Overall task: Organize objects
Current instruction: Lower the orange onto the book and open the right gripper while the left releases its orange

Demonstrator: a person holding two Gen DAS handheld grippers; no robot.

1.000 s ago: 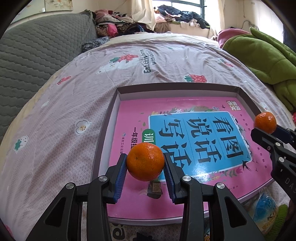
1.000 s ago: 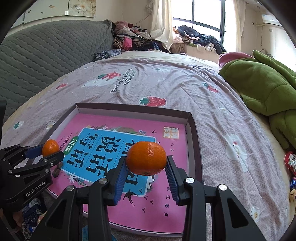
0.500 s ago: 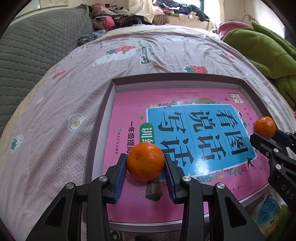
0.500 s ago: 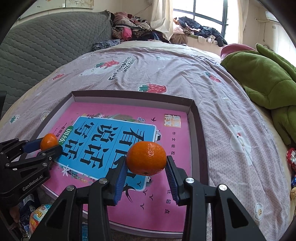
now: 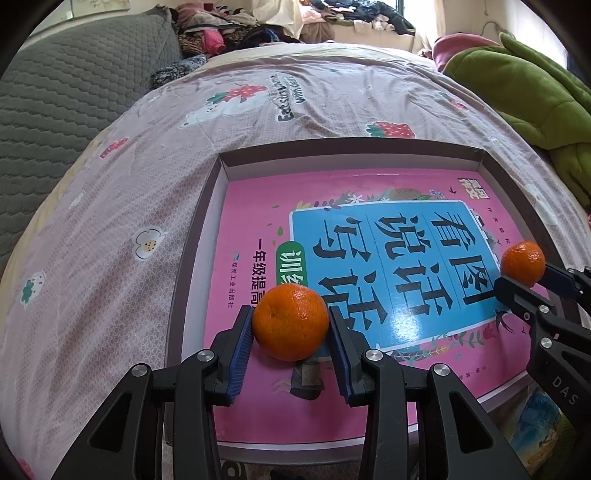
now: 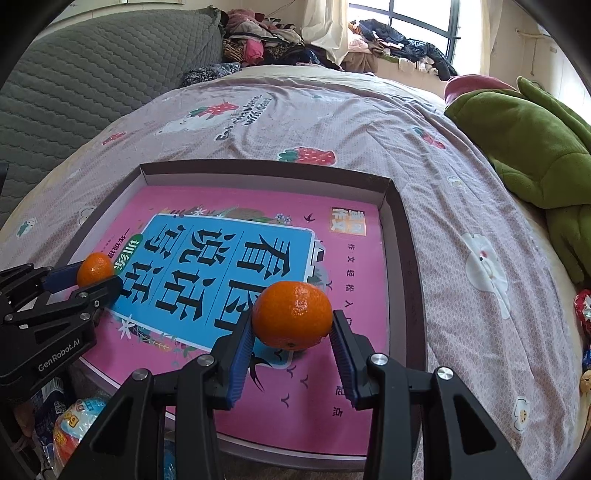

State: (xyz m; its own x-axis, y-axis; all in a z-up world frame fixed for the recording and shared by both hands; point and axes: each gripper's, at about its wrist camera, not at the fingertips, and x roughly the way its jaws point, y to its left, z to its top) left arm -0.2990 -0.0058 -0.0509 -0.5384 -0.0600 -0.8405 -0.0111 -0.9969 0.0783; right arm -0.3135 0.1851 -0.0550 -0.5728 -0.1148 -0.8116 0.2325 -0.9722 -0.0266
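Left tool (image 5: 291, 325): both blue ribbed pads are clamped on an orange mandarin (image 5: 291, 323), one pad on each side of the fruit. The fruit sits at the pad tips, held above the lower left part of a pink book cover (image 5: 251, 229). A small shadow lies on the cover directly under the fruit.

Right tool (image 6: 291, 325): its pads are clamped on a second mandarin (image 6: 292, 315) in the same manner, over the lower right part of the book cover. In the left wrist view this tool enters from the right edge with its fruit at the tip; in the right wrist view the left tool enters from the left edge, likewise loaded.

Book: pink cover with a blue title panel (image 6: 229, 266) bearing large black characters. It lies flat inside a shallow cardboard tray (image 6: 397, 236) with dark outer walls and a pale inner face, filling most of the tray floor.

Tray: rests on a bed covered by a mauve bedspread (image 5: 110, 229) printed with strawberries, flowers and lettering.

Surroundings: a grey quilted headboard (image 6: 92, 74) stands at the left; a green plush item (image 6: 524, 140) lies on the bed at the right, well apart from the tray. Clothing is piled at the far end of the bed near a window (image 6: 424, 22). Snack packets (image 6: 70, 424) lie below the tray's near edge.
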